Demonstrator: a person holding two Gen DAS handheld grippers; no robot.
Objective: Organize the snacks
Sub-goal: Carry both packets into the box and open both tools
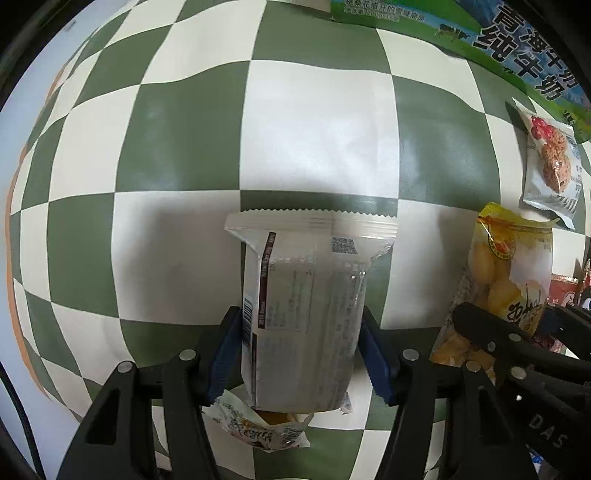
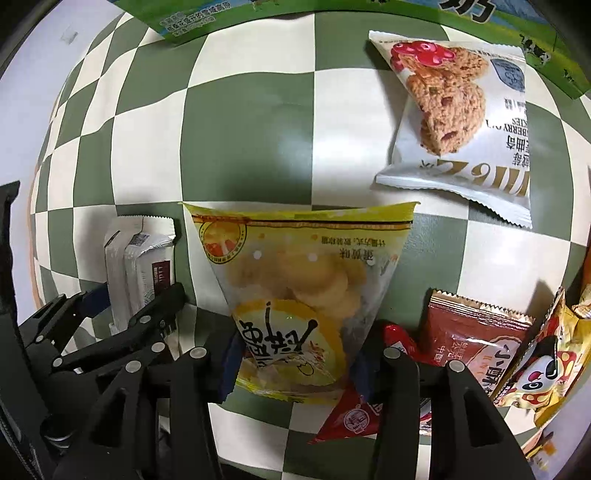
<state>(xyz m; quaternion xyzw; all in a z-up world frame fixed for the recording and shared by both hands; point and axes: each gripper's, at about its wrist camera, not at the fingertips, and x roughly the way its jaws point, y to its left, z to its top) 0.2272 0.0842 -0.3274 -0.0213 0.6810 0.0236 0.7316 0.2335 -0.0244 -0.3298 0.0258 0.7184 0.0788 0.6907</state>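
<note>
My left gripper [image 1: 301, 354] is shut on a white snack packet [image 1: 303, 288], its blue pads pressing both long sides, and holds it above the green-and-white checked tablecloth [image 1: 184, 147]. A small printed packet [image 1: 258, 428] lies on the cloth under it. My right gripper [image 2: 297, 365] is shut on a yellow packet of round biscuits [image 2: 295, 280], held just to the right of the white packet [image 2: 140, 266]. Each view shows the other gripper at its edge: the right gripper [image 1: 524, 321] with the yellow packet [image 1: 509, 266], the left gripper [image 2: 114, 302] with the white one.
A white oat-cookie packet [image 2: 461, 122] lies flat at the back right. A green milk carton box [image 2: 258, 14] runs along the far edge. At the near right, a red-brown packet [image 2: 476, 339], a red packet [image 2: 354, 413] and a yellow panda packet [image 2: 546, 369] crowd together.
</note>
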